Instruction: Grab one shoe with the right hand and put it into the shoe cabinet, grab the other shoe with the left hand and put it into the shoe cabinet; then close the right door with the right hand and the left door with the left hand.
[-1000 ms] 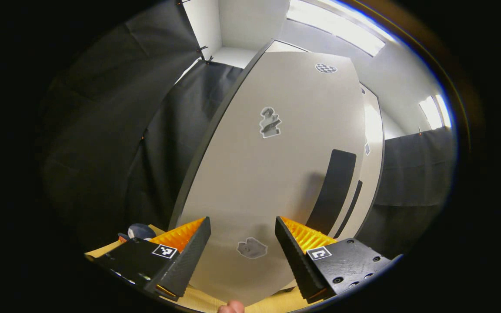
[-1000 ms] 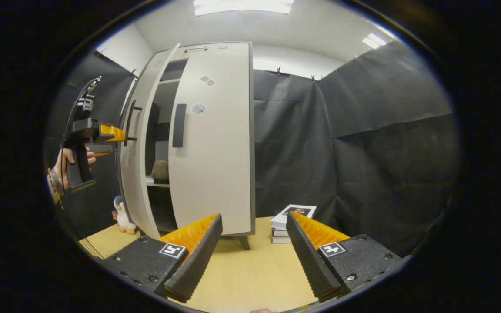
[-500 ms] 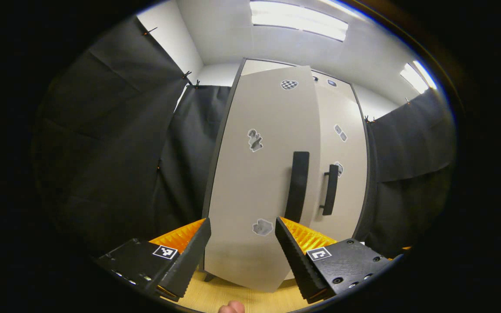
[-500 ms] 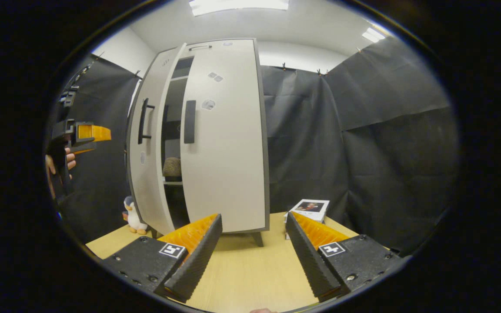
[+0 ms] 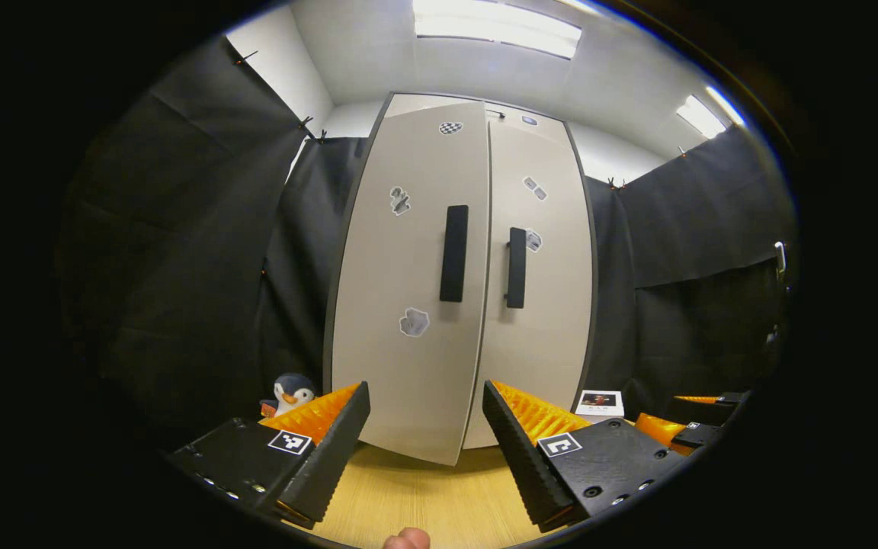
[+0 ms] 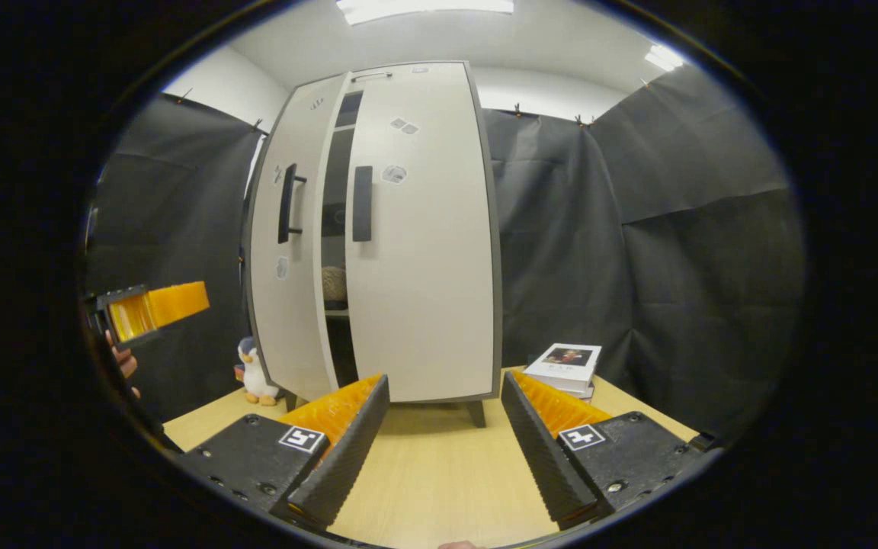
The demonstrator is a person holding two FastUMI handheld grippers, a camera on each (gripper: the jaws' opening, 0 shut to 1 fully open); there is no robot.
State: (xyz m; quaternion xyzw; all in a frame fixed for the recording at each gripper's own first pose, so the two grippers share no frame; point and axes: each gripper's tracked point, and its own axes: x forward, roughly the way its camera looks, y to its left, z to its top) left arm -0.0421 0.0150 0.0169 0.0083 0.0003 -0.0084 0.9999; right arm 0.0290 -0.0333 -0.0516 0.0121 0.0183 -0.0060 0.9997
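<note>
Evidently the last step is in hand — the tall pale-grey shoe cabinet (image 6: 378,229) has its left door (image 6: 286,252) just ajar, a brown shoe (image 6: 334,284) glimpsed inside. Both the left gripper (image 5: 425,446) and right gripper (image 6: 445,442) are spread, empty — next, press that door flush.

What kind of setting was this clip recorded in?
Most likely a staged recording booth, not a real home: black cloth walls hang clipped behind a pale two-door shoe cabinet standing on a wooden tabletop, with props beside it, a toy penguin and stacked books.
</note>
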